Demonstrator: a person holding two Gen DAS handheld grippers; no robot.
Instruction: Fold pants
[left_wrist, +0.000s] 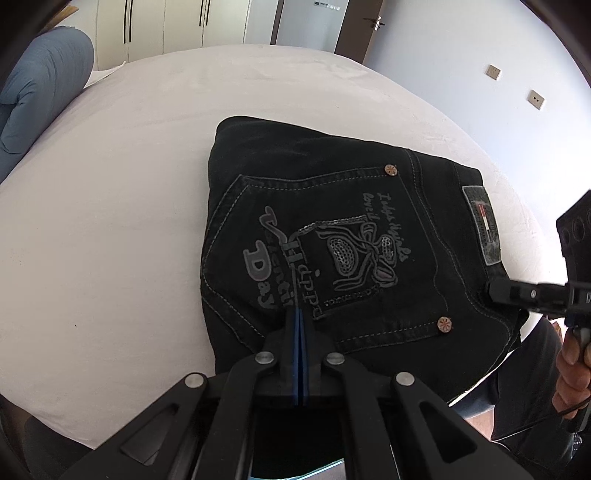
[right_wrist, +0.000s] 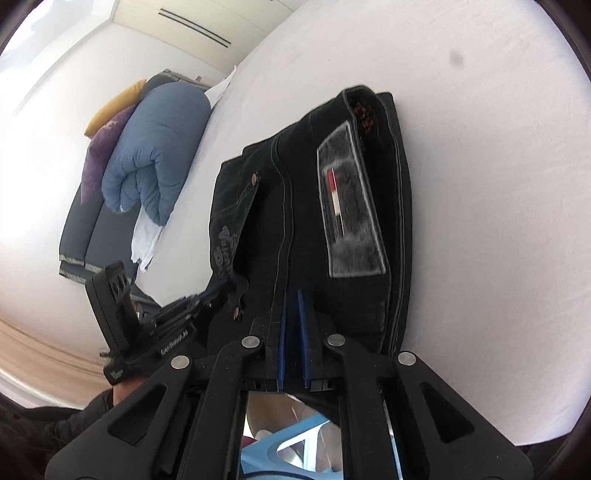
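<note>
Black jeans (left_wrist: 325, 236) lie folded into a compact stack on the white bed (left_wrist: 110, 221), back pocket with grey print facing up and a grey waistband label (left_wrist: 482, 225) at the right. My left gripper (left_wrist: 298, 314) rests over the near edge of the stack, its blue pads pressed together with no cloth showing between them. My right gripper (right_wrist: 292, 295) is at the waistband end of the jeans (right_wrist: 310, 206), its pads narrowly apart with dark denim between them. It also shows in the left wrist view (left_wrist: 495, 290) at the jeans' right edge.
A rolled blue duvet (right_wrist: 155, 162) with purple and yellow pillows lies at the far side of the bed. Wardrobe doors (left_wrist: 166, 26) and a room door (left_wrist: 354, 29) stand behind. The bed edge is close to me on the right.
</note>
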